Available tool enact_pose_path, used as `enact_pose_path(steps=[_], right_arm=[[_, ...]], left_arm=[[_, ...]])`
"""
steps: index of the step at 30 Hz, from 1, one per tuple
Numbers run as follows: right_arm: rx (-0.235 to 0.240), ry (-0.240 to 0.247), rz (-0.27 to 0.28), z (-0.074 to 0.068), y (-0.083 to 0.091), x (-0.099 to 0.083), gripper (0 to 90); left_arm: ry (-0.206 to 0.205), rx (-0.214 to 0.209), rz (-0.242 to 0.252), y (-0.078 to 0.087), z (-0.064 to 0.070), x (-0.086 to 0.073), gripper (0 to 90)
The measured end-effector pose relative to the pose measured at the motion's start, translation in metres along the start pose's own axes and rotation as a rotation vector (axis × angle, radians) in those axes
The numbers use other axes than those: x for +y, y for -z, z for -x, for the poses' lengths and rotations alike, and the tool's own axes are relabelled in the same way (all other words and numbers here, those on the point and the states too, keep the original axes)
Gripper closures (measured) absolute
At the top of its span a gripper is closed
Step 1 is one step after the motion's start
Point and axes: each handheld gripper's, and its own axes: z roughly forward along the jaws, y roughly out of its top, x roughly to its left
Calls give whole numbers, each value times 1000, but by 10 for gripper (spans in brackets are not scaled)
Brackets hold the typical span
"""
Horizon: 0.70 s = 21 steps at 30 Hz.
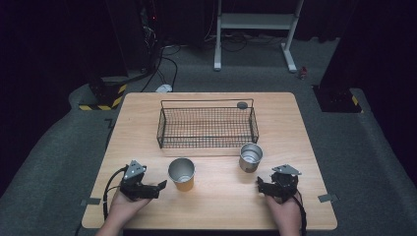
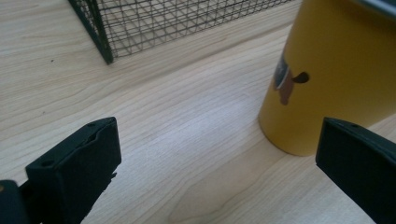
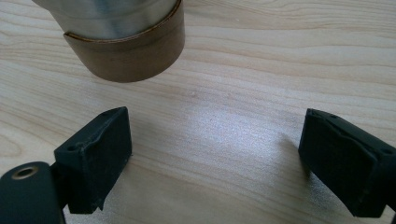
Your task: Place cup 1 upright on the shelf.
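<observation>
My left gripper (image 1: 156,189) rests at the near left of the table (image 1: 300,142), jaws spread and holding nothing. My right gripper (image 1: 260,185) rests at the near right, jaws likewise spread and empty. The yellow cup (image 1: 182,174) stands upright just right of the left gripper. The steel cup (image 1: 251,157) stands upright just beyond the right gripper. The wire basket (image 1: 206,126) sits farther back, centre.

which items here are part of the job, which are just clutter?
In play:
yellow cup, by the open left tool
steel cup, ahead of the open right tool
wire basket, likely the drop spot

Lying about:
small grey disc on the table's far side
white frame on the floor behind
</observation>
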Motion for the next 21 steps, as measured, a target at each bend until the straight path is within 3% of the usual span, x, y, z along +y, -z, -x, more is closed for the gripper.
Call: enact_pose_path(steps=[9,21], right_arm=[[0,0,0,0,0,0,96],[0,0,0,0,0,0,95]], left_arm=[[-22,-72,45,5,8,3,6],[-52,-126,72,6,20,5,6]])
